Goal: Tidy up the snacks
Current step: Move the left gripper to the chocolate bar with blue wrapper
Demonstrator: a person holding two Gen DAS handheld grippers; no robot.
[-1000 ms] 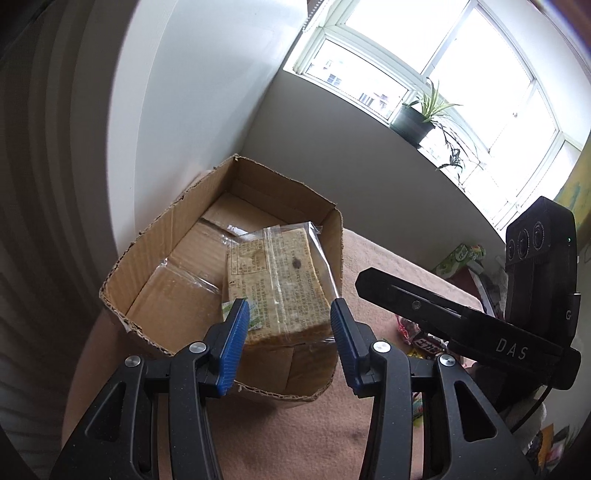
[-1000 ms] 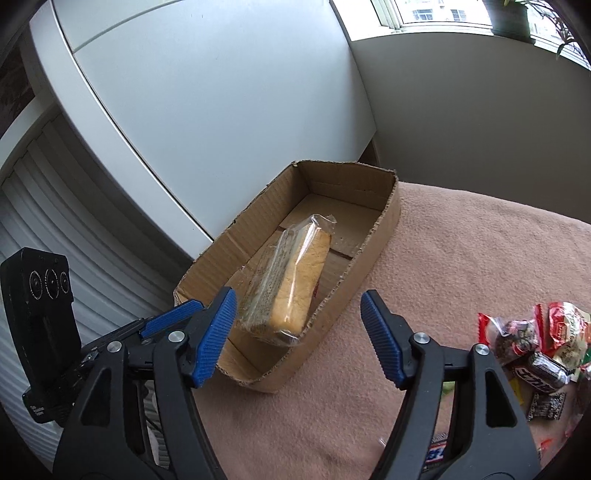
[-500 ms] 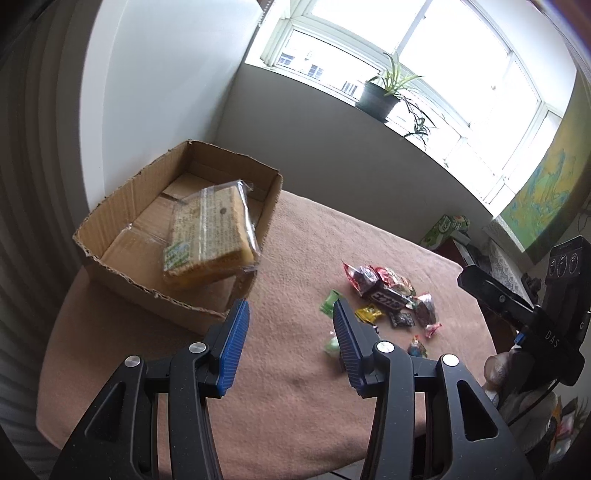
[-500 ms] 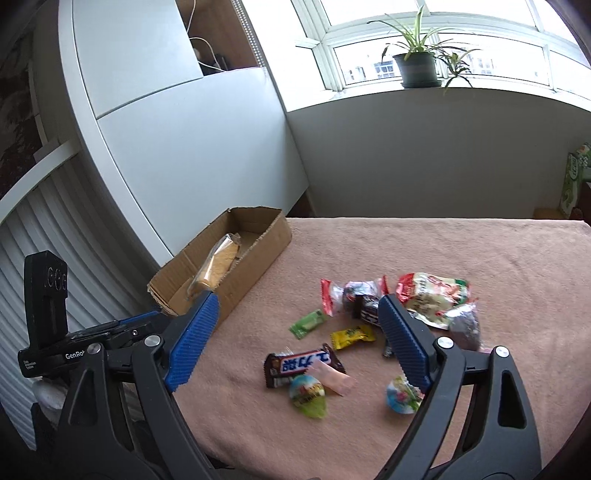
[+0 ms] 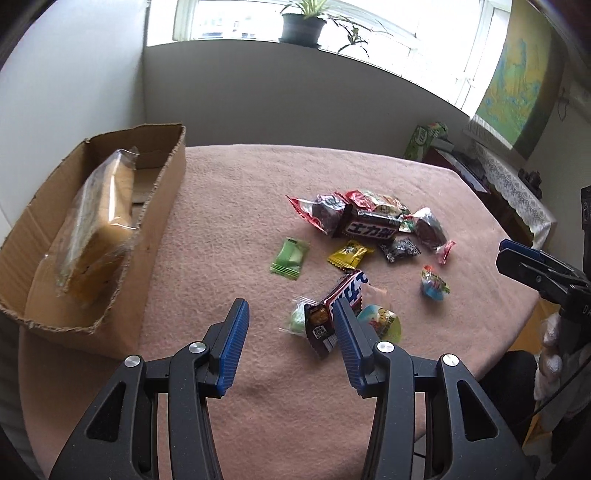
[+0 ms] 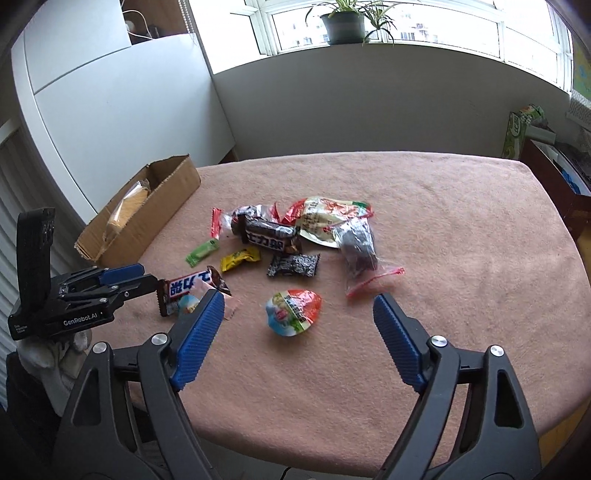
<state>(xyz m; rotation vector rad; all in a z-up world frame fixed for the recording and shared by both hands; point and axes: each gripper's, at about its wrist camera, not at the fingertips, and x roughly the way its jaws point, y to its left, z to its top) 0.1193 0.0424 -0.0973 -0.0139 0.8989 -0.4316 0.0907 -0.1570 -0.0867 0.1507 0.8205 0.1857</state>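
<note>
Now my left gripper (image 5: 291, 325) is spread wide, near the candy bar (image 5: 340, 299). It looks light and crinkly; I'd pinch its middle.

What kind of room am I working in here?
Probably a home living or dining room: potted spider plant on a sunny windowsill, pink-clothed table strewn with snacks, lace-covered side cabinet.
</note>
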